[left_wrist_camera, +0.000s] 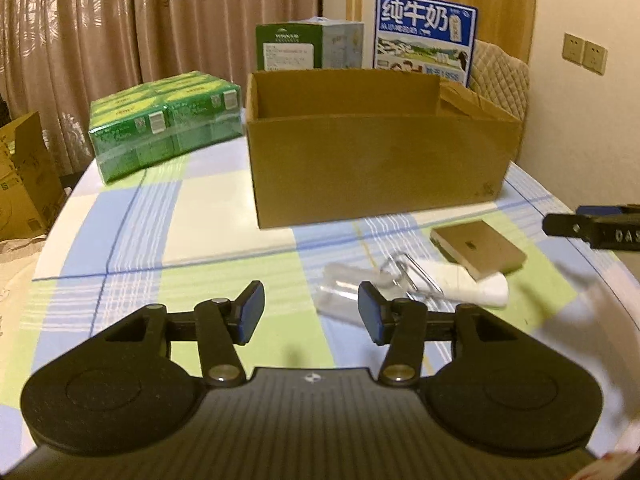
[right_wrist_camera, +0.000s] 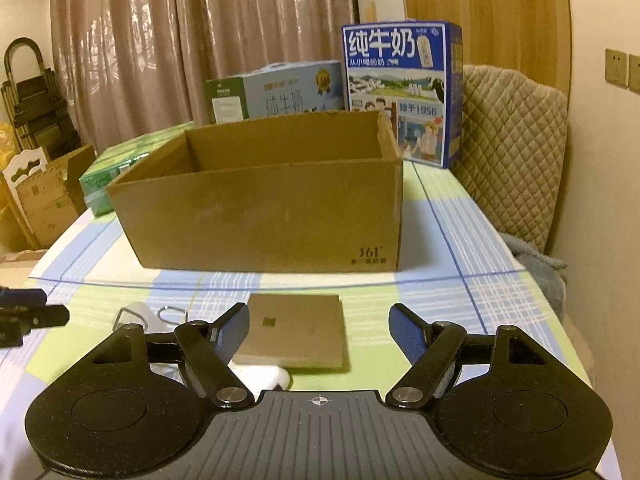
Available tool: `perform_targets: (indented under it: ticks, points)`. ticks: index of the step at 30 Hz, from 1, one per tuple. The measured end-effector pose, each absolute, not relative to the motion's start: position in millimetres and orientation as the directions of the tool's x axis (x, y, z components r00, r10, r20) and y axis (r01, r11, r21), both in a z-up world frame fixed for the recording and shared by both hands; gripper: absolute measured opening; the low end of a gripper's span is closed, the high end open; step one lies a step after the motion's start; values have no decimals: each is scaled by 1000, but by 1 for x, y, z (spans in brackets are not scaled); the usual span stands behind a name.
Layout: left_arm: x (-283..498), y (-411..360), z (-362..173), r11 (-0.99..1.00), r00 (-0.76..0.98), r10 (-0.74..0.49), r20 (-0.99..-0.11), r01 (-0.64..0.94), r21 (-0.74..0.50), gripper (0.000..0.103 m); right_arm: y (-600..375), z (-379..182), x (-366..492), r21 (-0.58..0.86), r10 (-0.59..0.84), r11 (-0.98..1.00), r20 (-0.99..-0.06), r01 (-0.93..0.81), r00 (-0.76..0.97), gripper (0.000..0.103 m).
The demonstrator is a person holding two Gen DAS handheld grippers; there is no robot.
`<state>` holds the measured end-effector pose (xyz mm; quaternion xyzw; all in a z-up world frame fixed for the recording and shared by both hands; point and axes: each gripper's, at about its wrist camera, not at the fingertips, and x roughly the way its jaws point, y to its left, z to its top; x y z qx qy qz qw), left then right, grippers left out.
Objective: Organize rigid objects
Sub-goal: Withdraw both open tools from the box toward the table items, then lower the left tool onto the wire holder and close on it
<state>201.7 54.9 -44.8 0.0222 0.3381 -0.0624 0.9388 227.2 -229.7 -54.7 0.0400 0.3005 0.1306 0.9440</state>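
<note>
A flat tan box point(right_wrist_camera: 296, 328) lies on the checked tablecloth, partly over a white oblong thing point(left_wrist_camera: 472, 284). My right gripper point(right_wrist_camera: 320, 332) hovers open over the tan box; its right finger stands well apart from the box. A bent wire clip point(left_wrist_camera: 412, 276) and a clear plastic piece point(left_wrist_camera: 340, 292) lie just left of the white thing. My left gripper point(left_wrist_camera: 311, 314) is open with nothing between its pads, just short of the clear piece. An open cardboard box point(left_wrist_camera: 372, 148) stands behind these items; its inside floor is hidden.
A green shrink-wrapped pack point(left_wrist_camera: 164, 120) sits at the back left of the table. Two milk cartons point(right_wrist_camera: 400, 92) stand behind the cardboard box. A quilted chair back point(right_wrist_camera: 516, 152) is at the right. More cardboard boxes point(left_wrist_camera: 24, 184) are off the table's left edge.
</note>
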Motion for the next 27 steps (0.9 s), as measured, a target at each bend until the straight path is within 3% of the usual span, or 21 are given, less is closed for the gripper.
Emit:
perform_targets:
  ticks: [27]
  points:
    - [217, 31, -67, 972, 730, -205, -652, 232, -46, 57, -206, -89, 246, 140, 331, 935, -676, -326, 659, 74]
